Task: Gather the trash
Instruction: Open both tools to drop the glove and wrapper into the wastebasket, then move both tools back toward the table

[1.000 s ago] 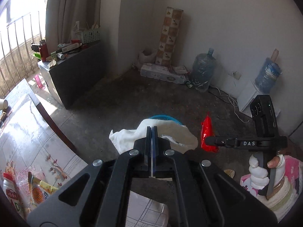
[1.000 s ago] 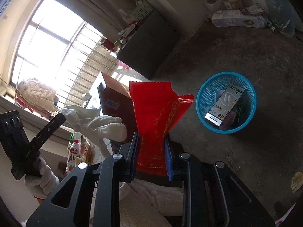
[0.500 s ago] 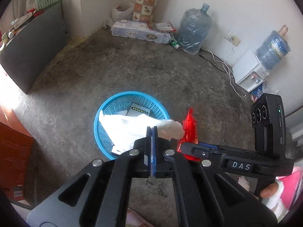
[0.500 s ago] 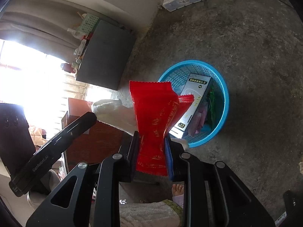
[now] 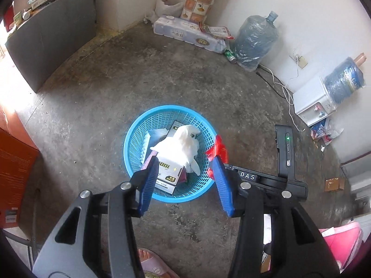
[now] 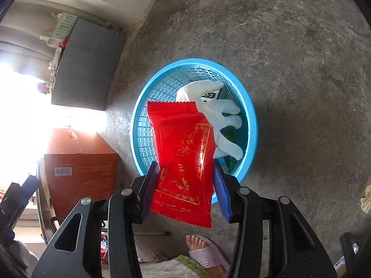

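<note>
Left gripper [image 5: 185, 183], pointing steeply down at the concrete floor [image 5: 97, 106]: its jaws have just been opening and now stand apart with nothing between the blue pads. Directly ahead of its fingertips stands the blue mesh basket [image 5: 136, 139], and in it lies the white glove [image 5: 179, 146], released, draped over a white-and-black carton [image 5: 167, 176].

Right gripper [image 6: 185, 186], likewise aimed downward, poised over the near rim of the same basket [image 6: 143, 125]: its jaws have just been opening, and the red snack packet [image 6: 185, 159] stands upright between the blue pads. Whether the pads are pressing on the packet cannot be told; its upper half rises ahead of the fingertips and overlaps the basket's near wall. Beyond the packet, inside the basket, the glove [image 6: 222, 115] lies with its fingers spread toward the right.

To the left of the right gripper stands an orange cardboard box [image 6: 81, 173]; below it, a foot in a pink slipper [image 6: 204, 252].

In the left view, the red packet [image 5: 216, 150] shows just right of the basket's rim.
</note>
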`<state>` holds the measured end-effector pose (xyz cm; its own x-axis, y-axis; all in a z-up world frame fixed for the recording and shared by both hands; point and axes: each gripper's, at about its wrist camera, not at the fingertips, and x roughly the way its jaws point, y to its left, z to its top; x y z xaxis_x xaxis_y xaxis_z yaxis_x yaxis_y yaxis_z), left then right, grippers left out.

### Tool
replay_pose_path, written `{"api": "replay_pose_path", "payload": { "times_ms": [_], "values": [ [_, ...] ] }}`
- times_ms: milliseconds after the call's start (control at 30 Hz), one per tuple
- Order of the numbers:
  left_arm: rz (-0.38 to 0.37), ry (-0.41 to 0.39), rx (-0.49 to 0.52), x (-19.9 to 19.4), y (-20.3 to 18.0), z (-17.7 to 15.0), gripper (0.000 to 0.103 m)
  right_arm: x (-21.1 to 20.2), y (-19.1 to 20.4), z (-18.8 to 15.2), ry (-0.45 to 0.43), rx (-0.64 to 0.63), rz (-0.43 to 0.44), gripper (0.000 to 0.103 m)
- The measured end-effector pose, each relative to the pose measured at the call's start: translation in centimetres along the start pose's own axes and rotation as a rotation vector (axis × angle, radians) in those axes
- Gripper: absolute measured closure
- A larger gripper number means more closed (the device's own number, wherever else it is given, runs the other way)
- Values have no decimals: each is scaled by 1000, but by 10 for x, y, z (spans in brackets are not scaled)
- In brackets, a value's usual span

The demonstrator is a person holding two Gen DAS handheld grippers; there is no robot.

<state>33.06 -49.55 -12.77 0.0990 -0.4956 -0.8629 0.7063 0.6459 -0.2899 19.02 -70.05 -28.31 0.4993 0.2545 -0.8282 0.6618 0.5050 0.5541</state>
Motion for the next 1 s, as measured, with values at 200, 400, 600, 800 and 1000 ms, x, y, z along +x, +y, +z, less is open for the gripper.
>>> {"api": "replay_pose_path", "payload": {
  "times_ms": [200, 400, 600, 800, 1000],
  "values": [
    [-12, -94, 13, -74, 9, -13, 45, 7, 13, 1, 47, -40, -45, 30],
    [-4, -213, 30, -160, 21, -45, 37, 5, 11, -1, 8, 6, -79, 29],
    [53, -348, -11, -240, 48, -93, 29, -29, 27, -16, -59, -49, -79, 29],
    [122, -494, -137, -312, 92, -161, 23, -83, 59, -40, -129, -147, -73, 29],
    [215, -604, -305, -371, 143, -251, 20, -130, 129, -84, -121, -329, -12, 29]
  ]
}}
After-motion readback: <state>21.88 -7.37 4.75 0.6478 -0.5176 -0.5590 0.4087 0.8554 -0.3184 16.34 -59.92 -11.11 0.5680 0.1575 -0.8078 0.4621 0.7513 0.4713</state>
